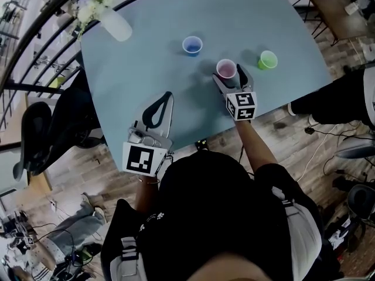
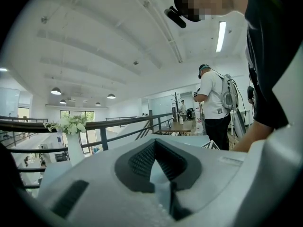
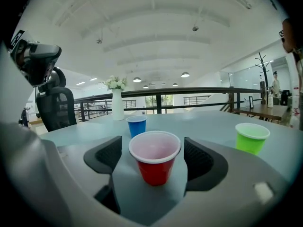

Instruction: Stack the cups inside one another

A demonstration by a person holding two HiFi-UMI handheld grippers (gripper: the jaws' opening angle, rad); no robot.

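Three cups stand upright and apart on the blue-grey table (image 1: 146, 63): a blue cup (image 1: 192, 45) (image 3: 137, 125) farthest back, a red cup (image 1: 226, 68) (image 3: 155, 157) with a pale inside, and a green cup (image 1: 268, 59) (image 3: 251, 137) to its right. My right gripper (image 1: 228, 74) (image 3: 154, 148) is open, its jaws on either side of the red cup with a gap on each side. My left gripper (image 1: 168, 94) (image 2: 155, 143) hovers over the near left part of the table, jaws shut with nothing in them.
A white vase of flowers (image 1: 114, 23) (image 3: 117, 105) stands at the table's far left corner. A black office chair (image 1: 35, 133) is beside the table's left edge. A railing (image 3: 189, 92) runs behind. A person (image 2: 213, 103) stands farther off.
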